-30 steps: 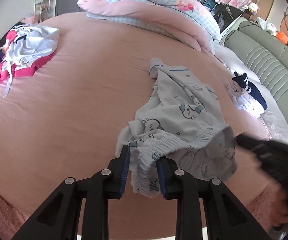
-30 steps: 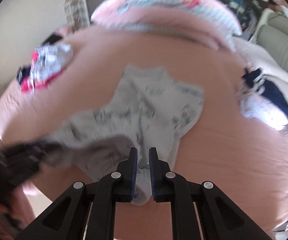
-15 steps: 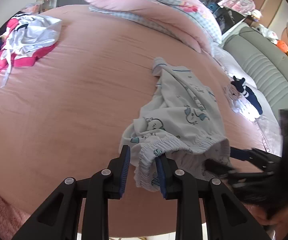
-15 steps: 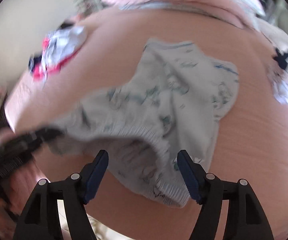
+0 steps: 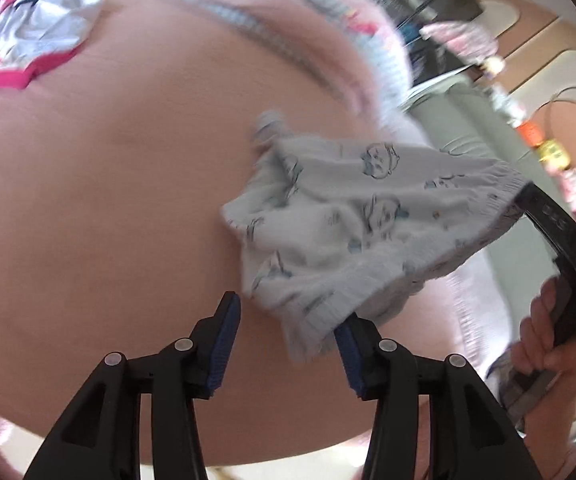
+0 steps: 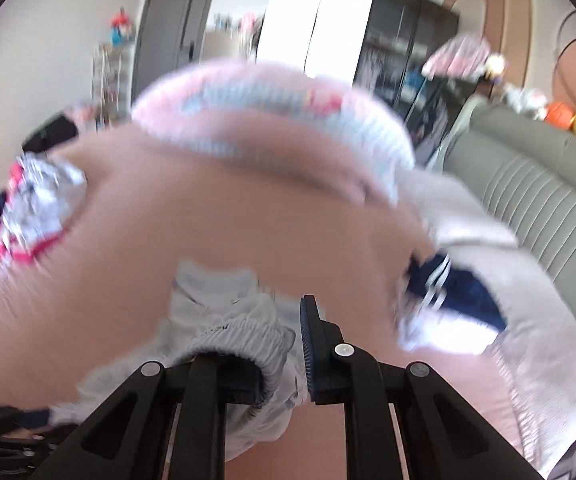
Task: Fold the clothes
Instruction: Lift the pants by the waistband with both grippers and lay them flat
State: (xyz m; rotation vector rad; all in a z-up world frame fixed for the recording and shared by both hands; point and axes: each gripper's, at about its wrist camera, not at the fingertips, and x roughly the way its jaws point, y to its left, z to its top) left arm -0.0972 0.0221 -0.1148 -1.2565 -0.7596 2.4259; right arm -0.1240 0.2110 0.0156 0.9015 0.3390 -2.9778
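Shorts [image 5: 367,232] hang lifted over the pink bed [image 5: 108,200], waistband pinched in the right gripper [image 6: 284,344], whose jaws have just been closing on it. Left gripper [image 5: 284,336] has just been opening, jaws wide, hem only brushing one pad. Best to regrip the opposite waistband corner and stretch flat before laying down.

Both wrist views over bed [image 5: 88,200]

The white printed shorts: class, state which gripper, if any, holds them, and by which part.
The right gripper, just closed, holds the shorts by the elastic waistband. The left gripper has just opened; the fabric only brushes one pad.
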